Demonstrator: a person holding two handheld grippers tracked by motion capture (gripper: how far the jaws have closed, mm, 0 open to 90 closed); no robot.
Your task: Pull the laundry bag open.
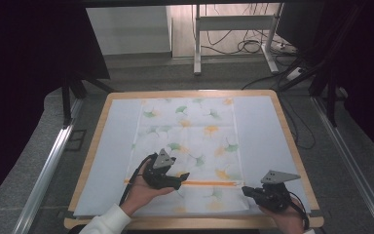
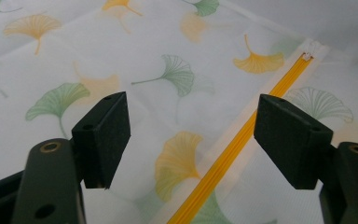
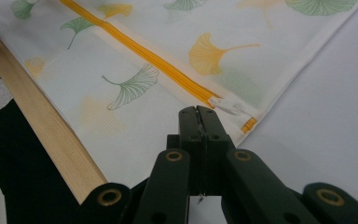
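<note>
Left gripper (image 1: 182,176) hovers low over a leaf-printed fabric bag (image 1: 190,146) spread flat on a pale-covered surface (image 1: 263,136) in the high view, its tips just over the orange zipper (image 1: 209,184) that runs across the bag's near end; a hand (image 1: 143,192) in a white sleeve carries it. Right gripper (image 1: 245,190) sits at the bag's near right corner, tips at the zipper's right end, close to the surface's wooden front edge (image 1: 199,223)

From the left gripper view, the two black jaws stand spread wide with nothing pinched between them. Below them lies the bag (image 2: 135,56) with its green and yellow ginkgo leaves; the zipper (image 2: 242,135) crosses diagonally beneath the gap, passing close under the right-hand jaw, and ends at a small white pull (image 2: 309,53) far up near the bag's edge

From the right gripper view, the jaws are pressed together, tips meeting. The white zipper pull (image 3: 227,105) lies just beyond the tips, slightly to one side; whether the jaws touch it cannot be told. The zipper (image 3: 140,51) runs away from there across the bag (image 3: 121,102), roughly parallel to the wooden edge (image 3: 42,126)
</note>
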